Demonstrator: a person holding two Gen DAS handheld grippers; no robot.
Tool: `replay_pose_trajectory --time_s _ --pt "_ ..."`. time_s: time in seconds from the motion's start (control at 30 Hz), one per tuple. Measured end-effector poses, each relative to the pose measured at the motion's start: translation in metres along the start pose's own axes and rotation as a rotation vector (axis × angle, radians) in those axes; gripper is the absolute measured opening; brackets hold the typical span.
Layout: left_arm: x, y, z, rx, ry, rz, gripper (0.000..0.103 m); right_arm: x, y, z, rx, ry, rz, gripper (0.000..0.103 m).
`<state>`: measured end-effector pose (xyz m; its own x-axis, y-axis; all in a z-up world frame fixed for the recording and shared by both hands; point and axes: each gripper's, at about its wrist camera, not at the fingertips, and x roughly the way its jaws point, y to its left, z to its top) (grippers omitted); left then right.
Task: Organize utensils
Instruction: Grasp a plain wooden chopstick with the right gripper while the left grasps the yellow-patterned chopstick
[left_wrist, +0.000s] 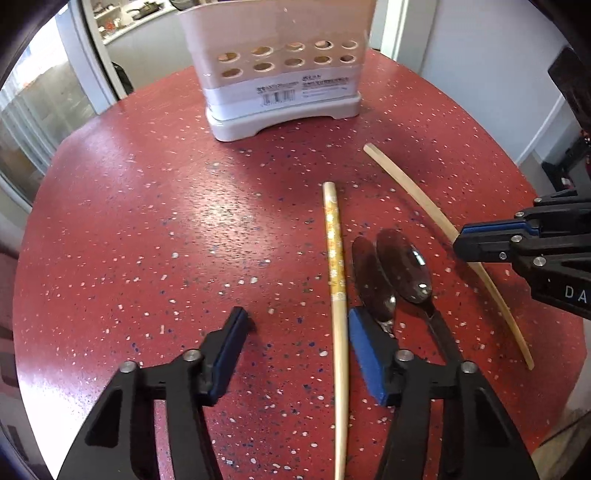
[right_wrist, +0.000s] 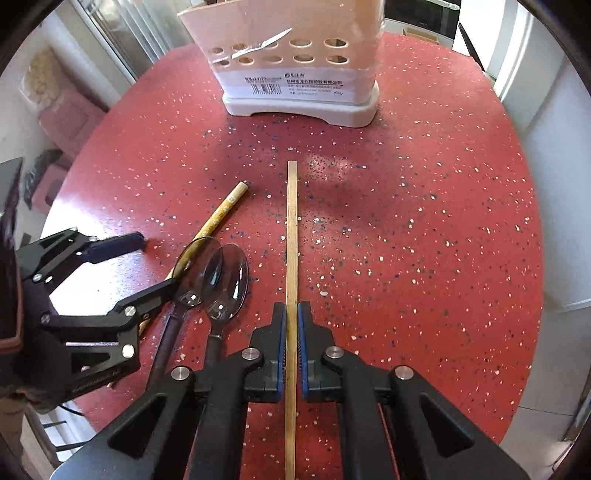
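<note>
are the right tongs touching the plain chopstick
Touching. In the right wrist view the right tongs have both blue pads closed against the plain chopstick, with no gap either side.

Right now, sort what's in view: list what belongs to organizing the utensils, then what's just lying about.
Belongs:
- plain chopstick, clamped in the right gripper
- patterned chopstick, between the open left gripper jaws
- two spoons
- utensil holder

Lying about:
- nothing else on the red table

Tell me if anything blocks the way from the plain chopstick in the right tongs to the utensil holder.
Nothing visible does. The right tongs are shut on the plain chopstick, and bare red table lies between its tip and the utensil holder.
</note>
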<state>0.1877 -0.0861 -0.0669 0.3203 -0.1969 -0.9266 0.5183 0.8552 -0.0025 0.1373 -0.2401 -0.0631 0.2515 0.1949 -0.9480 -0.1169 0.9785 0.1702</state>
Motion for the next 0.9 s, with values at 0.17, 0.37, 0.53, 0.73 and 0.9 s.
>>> replay_pose_trajectory --time_s 0.17,0.37,0.53,0.73,0.9 --pt "0.002 -0.004 0.007 0.041 0.037 -0.010 0.072 -0.010 -0.010 -0.012 0.011 -0.015 0.029 0.007" --pt "0.002 -0.010 0.011 0.063 0.053 -0.026 0.057 -0.021 -0.011 -0.024 0.025 -0.036 0.048 0.006" --pt "0.000 -0.019 0.009 0.063 0.029 -0.021 0.036 -0.036 -0.012 -0.031 0.048 -0.071 0.061 0.007" --pt "-0.019 -0.015 -0.012 -0.036 -0.086 0.006 0.036 -0.054 -0.018 -0.039 0.066 -0.131 0.085 0.007" --pt "-0.055 -0.007 -0.027 -0.153 -0.246 -0.006 0.036 -0.072 -0.020 -0.048 0.068 -0.199 0.113 0.007"
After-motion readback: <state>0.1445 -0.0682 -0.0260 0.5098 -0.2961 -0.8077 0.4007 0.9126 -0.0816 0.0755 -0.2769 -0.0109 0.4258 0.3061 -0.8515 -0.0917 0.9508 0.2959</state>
